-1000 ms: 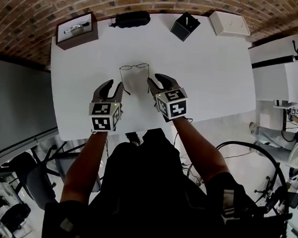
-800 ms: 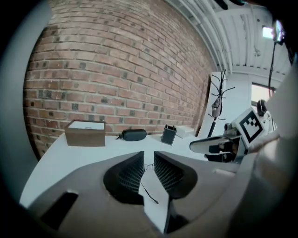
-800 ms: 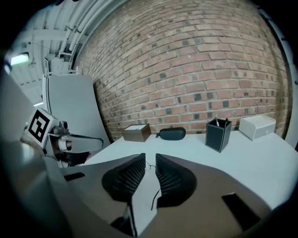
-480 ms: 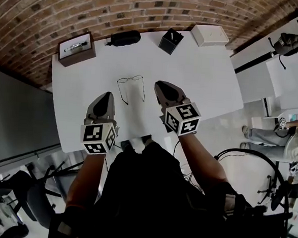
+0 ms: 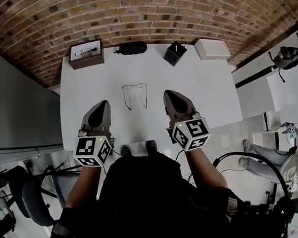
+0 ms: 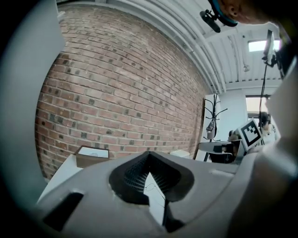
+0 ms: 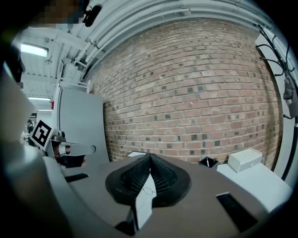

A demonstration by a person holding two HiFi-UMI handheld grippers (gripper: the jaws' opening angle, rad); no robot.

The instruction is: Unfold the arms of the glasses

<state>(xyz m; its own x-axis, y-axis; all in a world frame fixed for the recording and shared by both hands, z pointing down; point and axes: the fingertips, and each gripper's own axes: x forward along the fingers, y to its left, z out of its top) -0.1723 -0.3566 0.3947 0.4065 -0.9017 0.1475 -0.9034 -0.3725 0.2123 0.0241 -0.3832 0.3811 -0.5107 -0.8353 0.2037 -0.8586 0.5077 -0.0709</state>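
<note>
The thin wire-framed glasses lie on the white table, both arms spread out and pointing toward me. My left gripper hovers above the table's near edge, down-left of the glasses, shut and empty. My right gripper is raised to the right of the glasses, jaws together with nothing in them. In the left gripper view the closed jaws leave a slit through which the glasses show small. The right gripper view also has the jaws shut, with the glasses far beyond them.
Along the table's far edge by the brick wall stand a brown box, a black case, a black pen holder and a white box. Another white desk is at the right.
Both grippers went from open beside the glasses to shut, and lifted up and back toward me. The glasses stay on the table.
</note>
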